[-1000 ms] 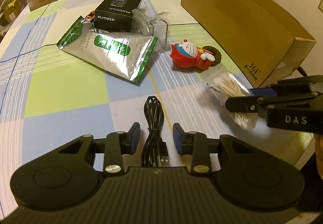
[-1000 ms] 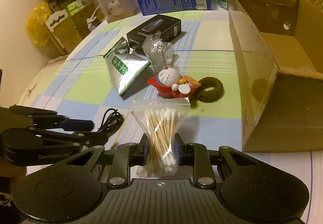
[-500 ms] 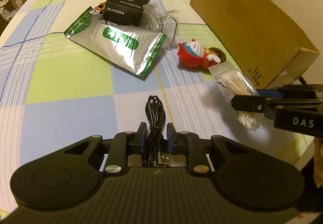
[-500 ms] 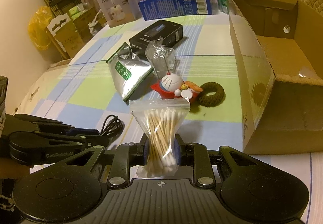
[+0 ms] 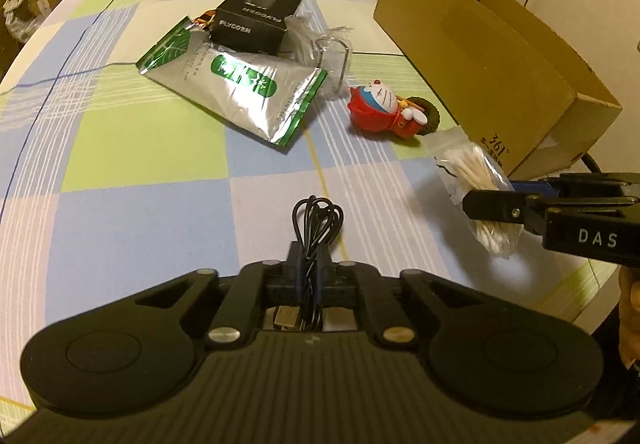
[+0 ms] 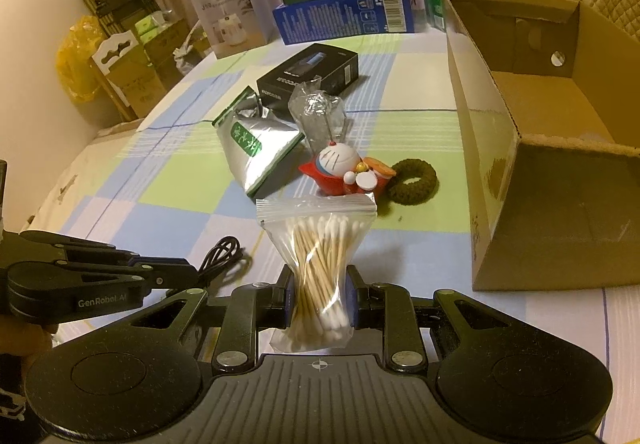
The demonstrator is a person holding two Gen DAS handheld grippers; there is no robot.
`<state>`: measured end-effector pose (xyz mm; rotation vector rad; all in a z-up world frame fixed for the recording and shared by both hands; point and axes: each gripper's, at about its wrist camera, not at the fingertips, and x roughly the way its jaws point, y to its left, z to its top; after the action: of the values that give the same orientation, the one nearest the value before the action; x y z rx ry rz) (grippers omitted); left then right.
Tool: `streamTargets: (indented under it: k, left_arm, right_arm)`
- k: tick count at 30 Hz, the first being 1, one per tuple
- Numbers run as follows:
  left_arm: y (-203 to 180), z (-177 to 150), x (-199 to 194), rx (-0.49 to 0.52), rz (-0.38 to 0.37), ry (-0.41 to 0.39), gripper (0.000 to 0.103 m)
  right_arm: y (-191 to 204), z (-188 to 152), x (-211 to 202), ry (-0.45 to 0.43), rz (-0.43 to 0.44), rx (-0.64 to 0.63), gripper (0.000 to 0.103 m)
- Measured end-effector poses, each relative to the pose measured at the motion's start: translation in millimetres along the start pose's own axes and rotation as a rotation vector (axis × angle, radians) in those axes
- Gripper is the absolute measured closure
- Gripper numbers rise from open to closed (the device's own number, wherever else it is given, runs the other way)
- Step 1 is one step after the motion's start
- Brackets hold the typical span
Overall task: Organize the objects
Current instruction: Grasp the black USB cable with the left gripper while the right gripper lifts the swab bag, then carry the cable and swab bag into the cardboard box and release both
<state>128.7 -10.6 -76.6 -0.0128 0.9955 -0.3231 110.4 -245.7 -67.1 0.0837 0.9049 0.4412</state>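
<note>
My left gripper [image 5: 308, 258] is shut on a coiled black USB cable [image 5: 317, 219], whose loops stick out past the fingertips just above the checked tablecloth. My right gripper [image 6: 319, 286] is shut on a zip bag of cotton swabs [image 6: 320, 252], held upright off the table. From the left wrist view the swab bag [image 5: 474, 179] hangs in the right gripper [image 5: 486, 203] at the right. The left gripper [image 6: 188, 276] shows at the lower left of the right wrist view, with the cable [image 6: 222, 256] in it. An open cardboard box [image 6: 560, 147] stands to the right.
On the table lie a silver-green foil pouch [image 5: 236, 91], a black Flyco box [image 5: 256, 19], a clear plastic bag [image 6: 318, 113], a red Doraemon toy [image 6: 344, 171] and a dark hair tie [image 6: 414, 181]. Blue and green cartons [image 6: 344, 9] stand at the far edge.
My left gripper went from open around the cable to shut on it and has lifted slightly. The right gripper has kept its hold on the swab bag and risen a little.
</note>
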Motion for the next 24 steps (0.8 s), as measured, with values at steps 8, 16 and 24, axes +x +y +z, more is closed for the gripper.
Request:
streamTargets:
  k: [8, 16, 24]
  left_arm:
    - [-9.7, 4.4, 19.9, 0.064, 0.020, 0.035, 0.090]
    - [-7.9, 5.5, 24.7, 0.050, 0.032, 0.067, 0.092]
    - [-18.5, 17.6, -9.9, 0.022, 0.007, 0.000, 0.092]
  right_arm:
    - [-0.1, 1.2, 4.5, 0.009, 0.011, 0.008, 0.081]
    - [0.6, 3.2, 2.4, -0.007, 0.020, 0.017, 0.081]
    - [7.7, 10.2, -11.1, -0.044, 0.029, 0.002, 0.081]
